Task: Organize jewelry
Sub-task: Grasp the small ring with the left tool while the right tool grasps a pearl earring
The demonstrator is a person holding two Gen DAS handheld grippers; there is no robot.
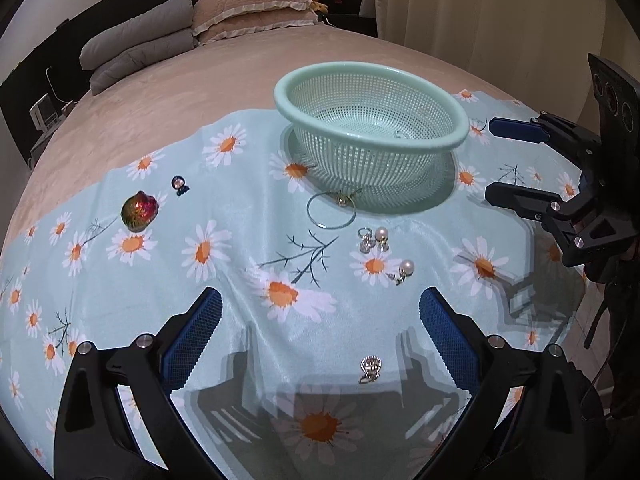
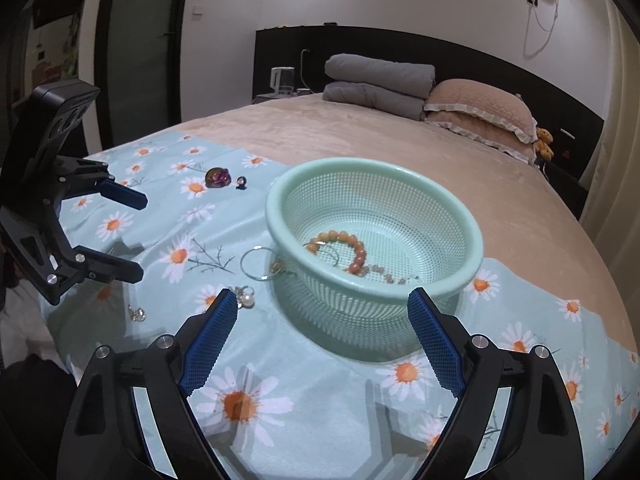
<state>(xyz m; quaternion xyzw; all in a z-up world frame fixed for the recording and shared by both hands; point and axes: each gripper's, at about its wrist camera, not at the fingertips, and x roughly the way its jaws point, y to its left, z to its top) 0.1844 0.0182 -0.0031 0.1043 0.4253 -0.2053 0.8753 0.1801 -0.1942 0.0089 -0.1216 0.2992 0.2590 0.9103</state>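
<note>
Both grippers are wide open and hold nothing. My left gripper [image 1: 320, 344] hangs over the near edge of the daisy cloth [image 1: 224, 280], blue pads spread, bare cloth between them except a small silver charm [image 1: 370, 368] lying close to the right pad, untouched. My right gripper [image 2: 320, 340] sits in front of the green basket [image 2: 476, 248], its pads either side of the basket's near wall, not touching it as far as I can tell.

Basket stands on the cloth toward its far edge, upright. Inside it: an orange bead bracelet [image 2: 352, 246] and a paler bead string [image 2: 384, 274] on the bottom.

Still out on the cloth:
- thin bangle [image 1: 331, 210], just in front of the basket, with a small gold piece [image 1: 343, 200] at its far side, next to the basket's base
- pearl earring and silver bits [image 1: 374, 238], just nearer than the bangle
- second pearl earring [image 1: 404, 270], a little nearer again
- red-green iridescent piece [image 1: 139, 212] and a small dark blue piece [image 1: 180, 186], near the cloth's left edge, well apart from the rest

Cloth lies on a bed with a tan blanket [image 1: 180, 92]; pillows [image 1: 248, 8] and a folded grey quilt [image 1: 136, 50] at the head.
</note>
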